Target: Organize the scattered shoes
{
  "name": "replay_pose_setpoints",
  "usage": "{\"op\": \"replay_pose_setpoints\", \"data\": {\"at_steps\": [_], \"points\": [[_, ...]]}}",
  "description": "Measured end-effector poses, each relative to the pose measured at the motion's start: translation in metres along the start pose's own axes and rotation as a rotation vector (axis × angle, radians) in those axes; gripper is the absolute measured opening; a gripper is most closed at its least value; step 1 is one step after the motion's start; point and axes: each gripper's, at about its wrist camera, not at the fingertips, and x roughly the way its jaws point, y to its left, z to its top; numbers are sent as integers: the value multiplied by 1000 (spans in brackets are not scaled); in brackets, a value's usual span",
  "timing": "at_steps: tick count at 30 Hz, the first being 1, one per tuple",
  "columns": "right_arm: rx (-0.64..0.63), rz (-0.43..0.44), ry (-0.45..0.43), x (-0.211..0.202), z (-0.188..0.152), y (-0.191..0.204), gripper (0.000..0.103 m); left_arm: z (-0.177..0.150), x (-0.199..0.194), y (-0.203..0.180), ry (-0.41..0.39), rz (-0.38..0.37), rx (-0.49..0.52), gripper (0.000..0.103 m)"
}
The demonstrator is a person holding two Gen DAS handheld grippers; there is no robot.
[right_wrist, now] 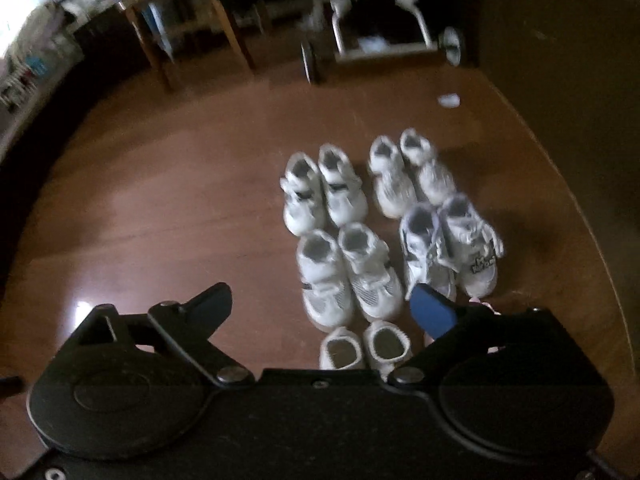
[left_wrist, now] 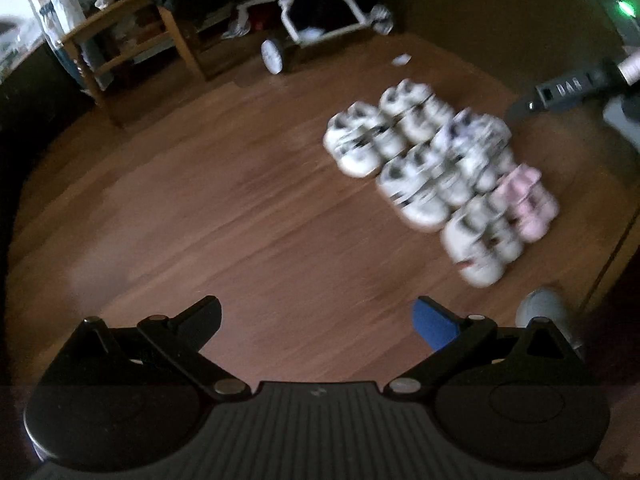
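Observation:
Several pairs of small white shoes (right_wrist: 344, 236) stand side by side in two rows on the wooden floor (right_wrist: 160, 200). In the left wrist view the same group (left_wrist: 424, 168) lies to the right, with a pink pair (left_wrist: 526, 200) at its near right corner. My right gripper (right_wrist: 324, 308) hovers above the nearest white pair (right_wrist: 364, 346), jaws wide open and nothing between them. My left gripper (left_wrist: 316, 320) is open too, over bare floor left of the shoes. The right gripper's body (left_wrist: 568, 90) shows at the right edge of the left wrist view.
A white-framed stroller (left_wrist: 316, 20) and a wooden chair (left_wrist: 132, 44) stand at the back of the room. A small white scrap (right_wrist: 448, 100) lies on the floor beyond the shoes. A grey shoe toe (left_wrist: 544, 308) shows near my left gripper's right finger. A dark wall (right_wrist: 560, 60) rises on the right.

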Motion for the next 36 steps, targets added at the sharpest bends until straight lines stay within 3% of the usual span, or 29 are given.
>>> {"op": "replay_pose_setpoints", "data": {"at_steps": [3, 6, 10, 18, 27, 36], "points": [[-8, -18, -43, -29, -19, 14, 103, 2, -3, -13, -27, -32, -36, 103], [-2, -57, -60, -35, -38, 16, 103, 4, -5, -28, -55, -18, -28, 103], [27, -81, -75, -54, -64, 20, 103, 6, -13, -47, -149, 5, -5, 103], [66, -205, -87, -80, -79, 18, 103, 8, -23, -73, -233, -102, -27, 103], [30, -290, -59, -78, -84, 18, 103, 8, -14, -91, -241, -135, -67, 103], [13, -303, -33, -67, -83, 17, 103, 6, -4, -102, -247, -163, -43, 103]]}}
